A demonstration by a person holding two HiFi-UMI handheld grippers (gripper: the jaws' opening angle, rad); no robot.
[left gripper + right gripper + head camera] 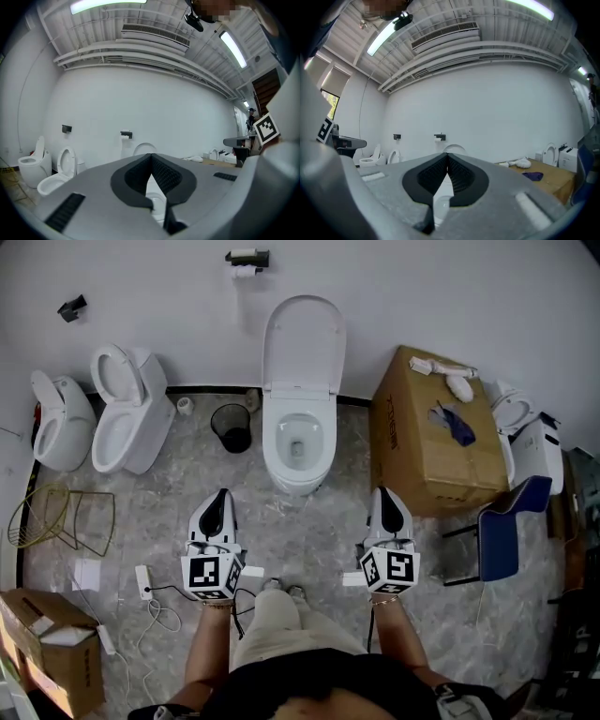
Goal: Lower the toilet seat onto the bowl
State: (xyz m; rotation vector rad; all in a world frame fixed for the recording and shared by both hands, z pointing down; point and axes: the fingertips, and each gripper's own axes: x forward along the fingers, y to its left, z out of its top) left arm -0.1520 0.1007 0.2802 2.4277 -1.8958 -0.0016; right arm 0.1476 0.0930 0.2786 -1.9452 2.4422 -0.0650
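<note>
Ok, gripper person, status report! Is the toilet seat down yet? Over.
Left gripper and right gripper shut, empty, short of the bowl. Toilet seat upright, not lowered. Bin and cardboard box beside the bowl, not in front.

White toilet [300,418], grey marbled floor [187,484], brown cardboard box [422,446], black bin [232,427], blue chair [502,531].
</note>
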